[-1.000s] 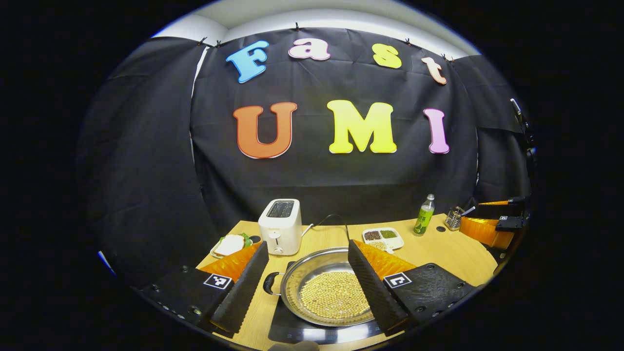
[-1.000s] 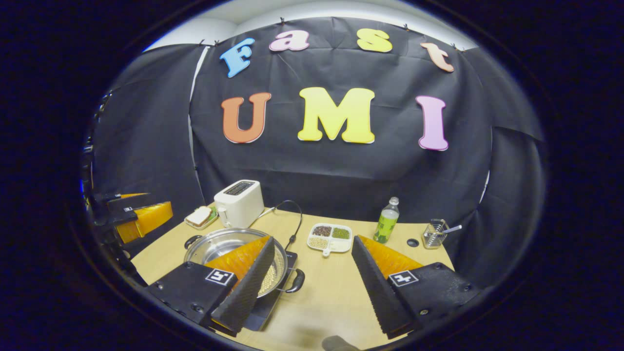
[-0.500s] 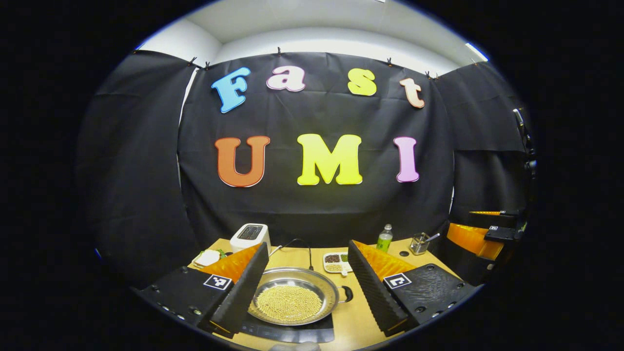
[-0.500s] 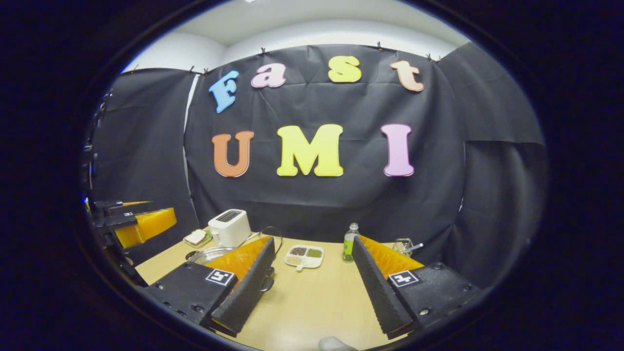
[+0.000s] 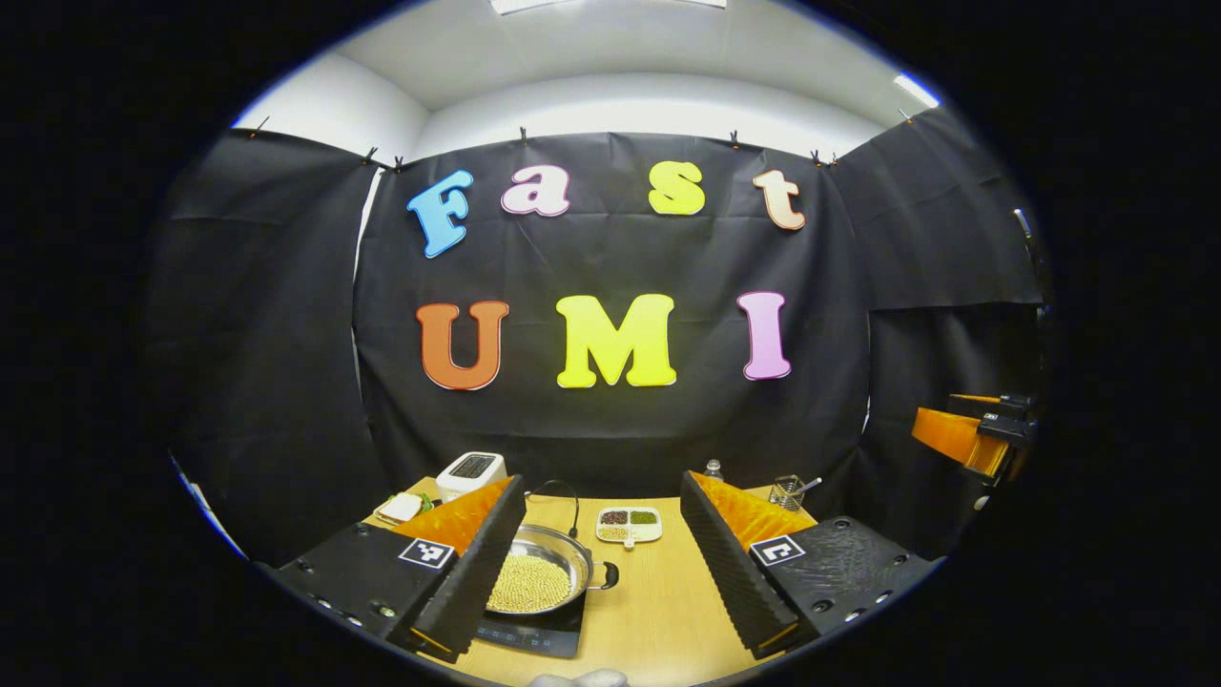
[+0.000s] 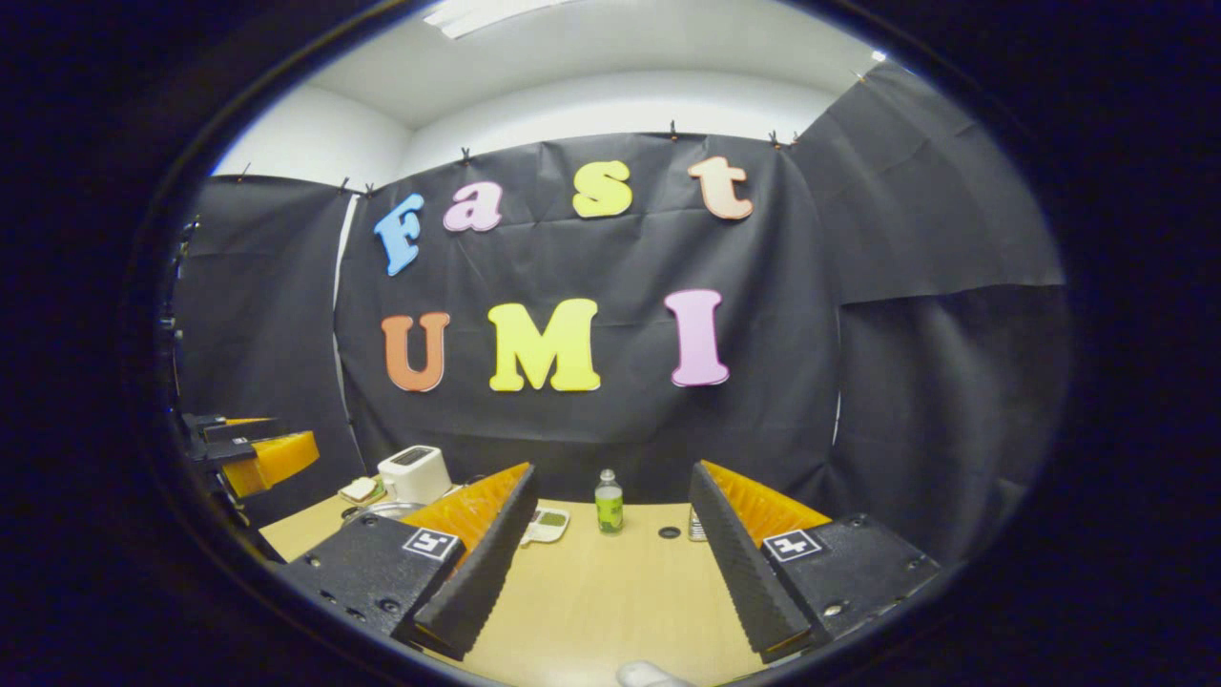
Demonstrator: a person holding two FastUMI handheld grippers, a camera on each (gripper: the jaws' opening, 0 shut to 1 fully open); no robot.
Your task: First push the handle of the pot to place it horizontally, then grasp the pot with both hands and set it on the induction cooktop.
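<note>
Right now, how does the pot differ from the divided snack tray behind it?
The pot is round, metal and deep, with a side handle; the divided snack tray is white, shallow and split into compartments. The pot sits on the induction cooktop; the tray lies on the bare table. The pot holds one pale fill; the tray holds several differently coloured ones. Both hold loose grains.

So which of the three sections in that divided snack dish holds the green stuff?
In the left gripper view, the divided dish has green filling in its back right section; the back left holds dark grains, the front one pale grains.
</note>
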